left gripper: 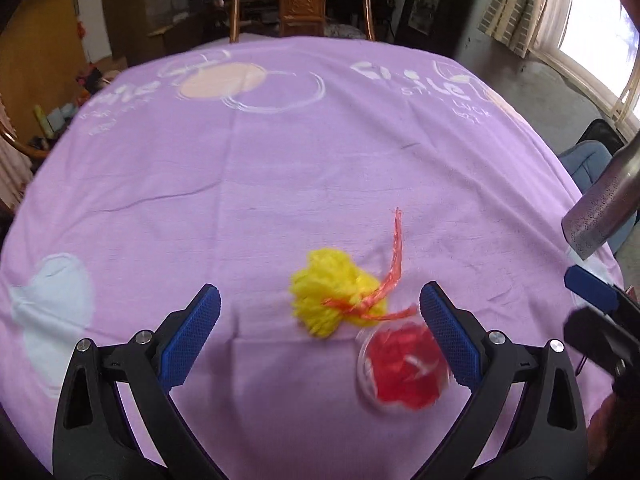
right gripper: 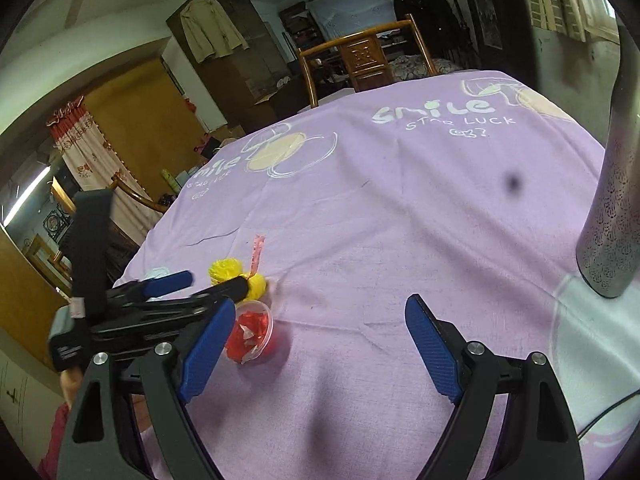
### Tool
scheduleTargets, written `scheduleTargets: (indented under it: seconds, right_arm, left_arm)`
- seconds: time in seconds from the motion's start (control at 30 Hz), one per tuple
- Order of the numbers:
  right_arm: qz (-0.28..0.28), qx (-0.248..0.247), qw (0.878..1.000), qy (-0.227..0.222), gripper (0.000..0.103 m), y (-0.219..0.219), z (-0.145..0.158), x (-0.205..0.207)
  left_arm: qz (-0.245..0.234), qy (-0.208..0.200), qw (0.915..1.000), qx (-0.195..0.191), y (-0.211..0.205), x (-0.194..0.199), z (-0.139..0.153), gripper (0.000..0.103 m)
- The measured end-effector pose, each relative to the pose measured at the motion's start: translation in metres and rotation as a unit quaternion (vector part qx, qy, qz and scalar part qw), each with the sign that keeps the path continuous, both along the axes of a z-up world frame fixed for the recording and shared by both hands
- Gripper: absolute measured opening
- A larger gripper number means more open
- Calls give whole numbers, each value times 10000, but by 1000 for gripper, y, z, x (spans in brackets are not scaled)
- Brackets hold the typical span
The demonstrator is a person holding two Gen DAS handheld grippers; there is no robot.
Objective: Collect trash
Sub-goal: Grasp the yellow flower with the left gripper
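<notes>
With both grippers' fingers wide and empty, the left gripper (left gripper: 320, 328) hovers over the yellow yarn wad (left gripper: 332, 296) and red-filled plastic cup (left gripper: 404, 364) near the counter's (left gripper: 280, 168) near edge, risking tipping the cup

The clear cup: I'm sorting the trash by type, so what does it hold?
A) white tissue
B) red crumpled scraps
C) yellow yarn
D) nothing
B: the clear cup is filled with red crumpled scraps, while the yellow fluffy clump lies beside it on the purple tablecloth.
</notes>
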State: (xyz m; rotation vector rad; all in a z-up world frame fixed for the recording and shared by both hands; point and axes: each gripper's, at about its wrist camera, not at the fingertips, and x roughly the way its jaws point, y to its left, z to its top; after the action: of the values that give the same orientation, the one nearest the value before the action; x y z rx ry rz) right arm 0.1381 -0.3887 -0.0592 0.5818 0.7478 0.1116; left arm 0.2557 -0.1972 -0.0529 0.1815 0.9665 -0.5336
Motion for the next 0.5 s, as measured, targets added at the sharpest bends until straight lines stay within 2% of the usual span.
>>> scheduleTargets:
  seconds: [0.03, 0.1, 0.13, 0.17, 0.33, 0.43, 0.5]
  right_arm:
    - [27, -48, 10000, -2, 86, 2, -1, 1]
    - [72, -81, 9999, -6, 86, 5, -1, 0]
    - [95, -99, 9999, -11, 86, 7, -2, 0]
    - [106, -112, 9999, -12, 86, 9, 0, 0]
    - [276, -227, 9993, 47, 86, 17, -3, 0]
    - [488, -298, 9983, 124, 86, 29, -8, 3]
    - [748, -315, 9965, 197, 86, 41, -12, 7]
  left_arm:
    - [8, 80, 9999, -109, 3, 1, -5, 74]
    - [-30, 368, 9988, -312, 14, 9, -13, 43]
    - [23, 531, 9973, -514, 25, 13, -15, 42]
    - [123, 502, 9967, -626, 37, 11, -9, 41]
    - [764, -86, 9915, -1052, 104, 9, 27, 41]
    - [1162, -350, 9880, -956, 136, 4, 31, 41]
    - [1345, -373, 9859, -920, 156, -3, 28, 41]
